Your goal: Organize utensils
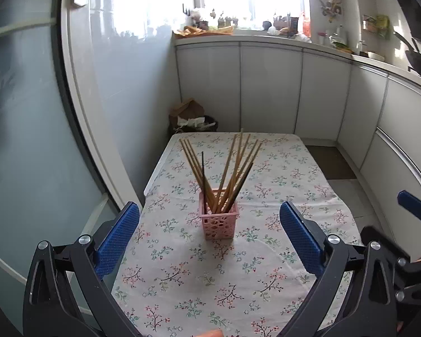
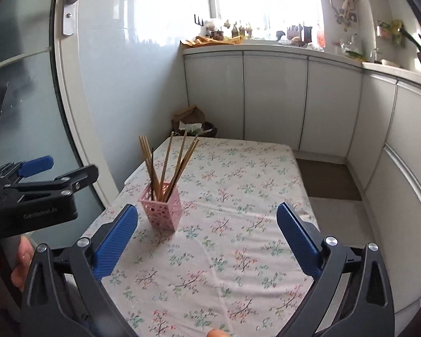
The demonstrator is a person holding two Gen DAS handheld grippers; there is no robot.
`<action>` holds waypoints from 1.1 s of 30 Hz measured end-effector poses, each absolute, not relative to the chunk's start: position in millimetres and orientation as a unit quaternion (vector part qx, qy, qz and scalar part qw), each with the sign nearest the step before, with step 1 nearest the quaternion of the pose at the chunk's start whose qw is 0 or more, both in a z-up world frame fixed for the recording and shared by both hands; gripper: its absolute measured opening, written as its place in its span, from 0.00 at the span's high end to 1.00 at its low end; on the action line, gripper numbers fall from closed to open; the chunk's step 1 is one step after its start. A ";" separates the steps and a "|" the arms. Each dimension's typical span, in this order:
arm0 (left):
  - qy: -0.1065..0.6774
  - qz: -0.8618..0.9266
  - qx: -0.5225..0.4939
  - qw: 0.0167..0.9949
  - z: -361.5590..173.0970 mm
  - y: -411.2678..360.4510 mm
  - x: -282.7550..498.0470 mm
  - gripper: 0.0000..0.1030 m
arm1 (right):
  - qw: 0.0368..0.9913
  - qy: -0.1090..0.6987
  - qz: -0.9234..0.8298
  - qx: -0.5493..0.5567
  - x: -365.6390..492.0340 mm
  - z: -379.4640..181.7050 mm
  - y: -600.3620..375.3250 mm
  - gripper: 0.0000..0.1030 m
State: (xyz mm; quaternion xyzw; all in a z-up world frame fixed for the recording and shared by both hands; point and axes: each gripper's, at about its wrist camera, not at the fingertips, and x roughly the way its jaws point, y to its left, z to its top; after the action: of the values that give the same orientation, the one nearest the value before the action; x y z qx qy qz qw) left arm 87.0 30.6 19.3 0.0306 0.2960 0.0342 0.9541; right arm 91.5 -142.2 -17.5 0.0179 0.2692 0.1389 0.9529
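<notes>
Since all chopsticks (image 1: 224,174) are stood in the basket (image 1: 218,219), nothing is held: left gripper (image 1: 209,238) and right gripper (image 2: 207,238) are spread empty, basket ahead on the table (image 1: 266,266).

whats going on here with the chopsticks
A person holds a blue-padded tool in each hand. The left tool and right tool are both open, empty, and clear of the table. The wooden chopsticks stand in a pink perforated plastic basket on the floral tablecloth.
</notes>
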 end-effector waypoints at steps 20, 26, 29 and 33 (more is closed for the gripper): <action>0.300 0.027 0.034 0.953 6.2 12.9 93.3 0.07 | 0.961 0.255 0.102 0.025 97.7 -20.8 -159.5 0.06; 0.303 0.019 0.029 0.952 5.1 12.1 94.5 0.07 | 0.963 0.252 0.097 0.023 96.8 -19.7 -160.0 0.06; 0.302 0.015 0.024 0.953 4.8 12.6 94.5 0.07 | 0.964 0.251 0.092 0.019 96.4 -19.1 -159.4 0.06; 0.305 0.013 0.024 0.952 4.0 11.5 95.1 0.07 | 0.963 0.252 0.093 0.020 96.3 -18.9 -160.4 0.06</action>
State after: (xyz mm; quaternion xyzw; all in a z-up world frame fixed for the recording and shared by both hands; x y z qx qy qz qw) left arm 95.1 11.5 4.0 0.0240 0.3047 0.0125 0.9521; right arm 96.3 -160.4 -18.9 0.0198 0.2515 0.0926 0.9632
